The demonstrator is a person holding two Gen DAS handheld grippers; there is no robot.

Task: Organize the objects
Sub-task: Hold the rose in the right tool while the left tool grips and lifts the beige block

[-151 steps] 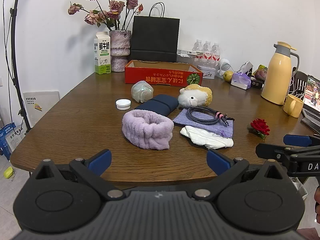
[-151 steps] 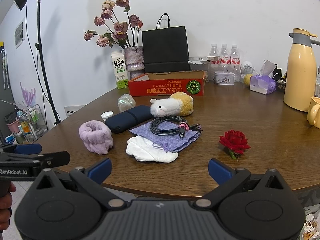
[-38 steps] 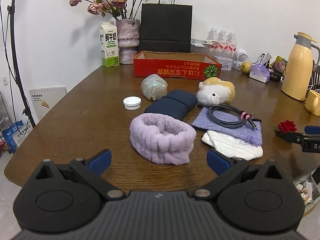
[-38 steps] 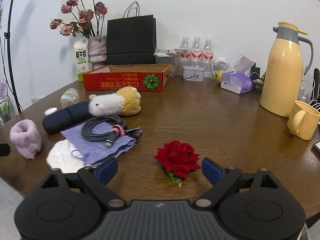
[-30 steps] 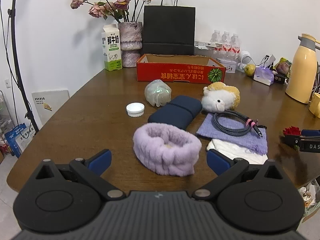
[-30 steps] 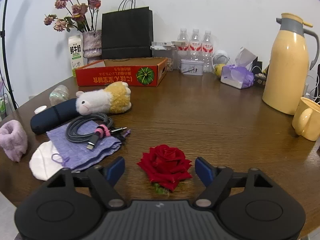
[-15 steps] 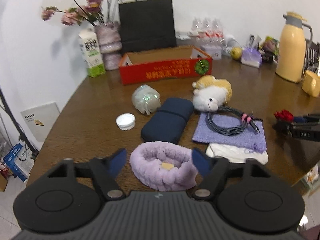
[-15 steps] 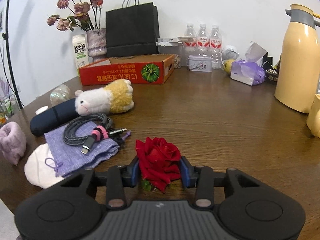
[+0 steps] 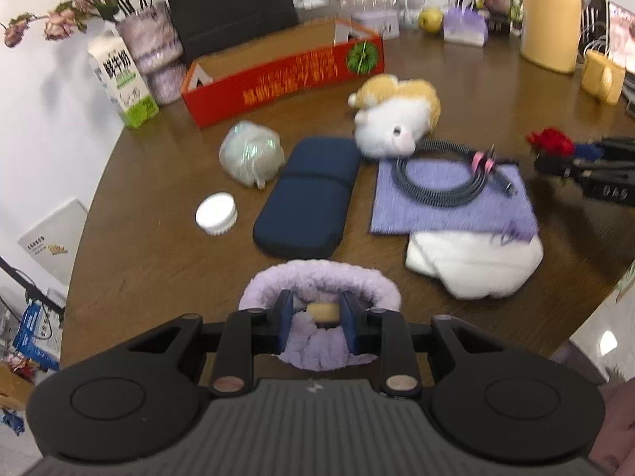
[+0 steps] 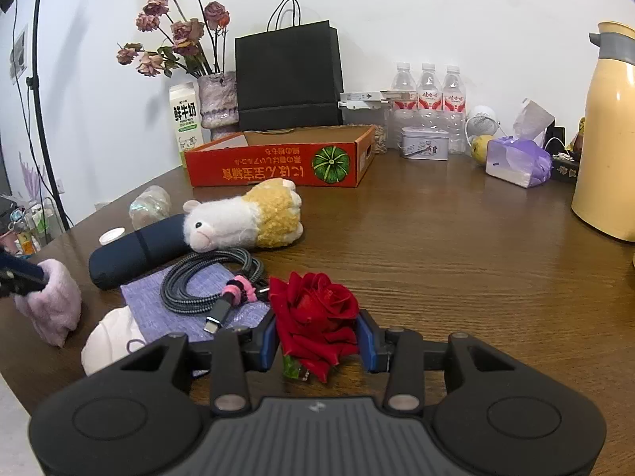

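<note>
Red rose (image 10: pixel 317 309) sits clamped between the blue pads of the right gripper (image 10: pixel 317 343), near the front edge of the wooden table (image 10: pixel 456 269); whether it has left the surface cannot be told. Lavender fluffy headband (image 9: pixel 317 293) is pinched on its near rim by the left gripper (image 9: pixel 315 319), jaws narrowed onto the plush, at the table's front edge.

Just beyond lie a white cloth (image 9: pixel 472 265), a purple pouch (image 9: pixel 448 202) carrying a coiled charging cable (image 9: pixel 440 178), a navy case (image 9: pixel 309 194), a white cap (image 9: pixel 216 213) and a plush toy (image 9: pixel 397 119). The open red cardboard box (image 9: pixel 285 75) stands farther back.

Judgement: the grasp step is complete on both sides. The next move calls for lifting each item over the clutter and carrying it to the box, the likely destination. The soft headband may sag or slip.
</note>
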